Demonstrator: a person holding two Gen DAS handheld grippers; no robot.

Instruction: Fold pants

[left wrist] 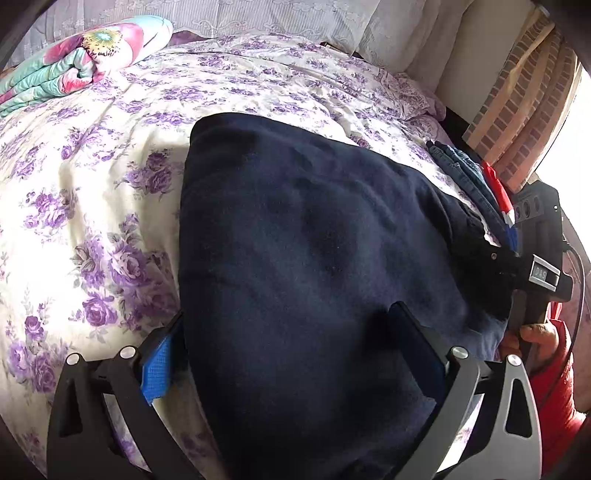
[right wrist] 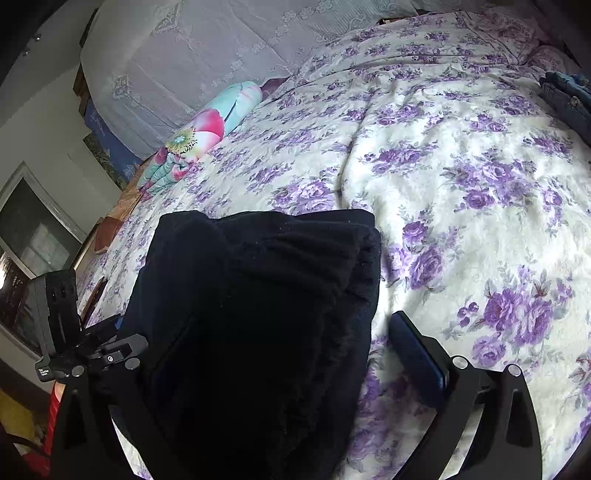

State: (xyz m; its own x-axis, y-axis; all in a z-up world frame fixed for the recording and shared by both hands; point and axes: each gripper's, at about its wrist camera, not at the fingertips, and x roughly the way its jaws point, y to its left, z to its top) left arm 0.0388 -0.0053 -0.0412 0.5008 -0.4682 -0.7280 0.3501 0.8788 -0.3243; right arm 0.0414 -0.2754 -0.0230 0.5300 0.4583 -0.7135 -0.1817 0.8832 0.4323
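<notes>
Dark navy pants [left wrist: 314, 240] lie folded in a thick bundle on the purple-flowered bedspread [left wrist: 92, 184]. My left gripper [left wrist: 288, 354] is open, its fingers wide apart astride the near end of the bundle; the blue pad [left wrist: 159, 369] shows at the left edge. In the right wrist view the pants [right wrist: 258, 295] look black, and my right gripper [right wrist: 288, 332] stands open over them. Cloth hides its left finger, while its right finger [right wrist: 417, 354] rests on the bedspread [right wrist: 461, 166]. Each gripper shows in the other's view at the bundle's side: right gripper [left wrist: 511, 258], left gripper [right wrist: 110, 354].
Folded blue jeans [left wrist: 461, 166] [right wrist: 565, 99] lie near the bed's edge. A rolled floral quilt [left wrist: 85, 55] [right wrist: 207, 129] sits by the lace-covered pillows [left wrist: 295, 18]. A hand [left wrist: 535, 336] in a red sleeve holds the right gripper. A brick-patterned wall [left wrist: 524, 110] stands beside the bed.
</notes>
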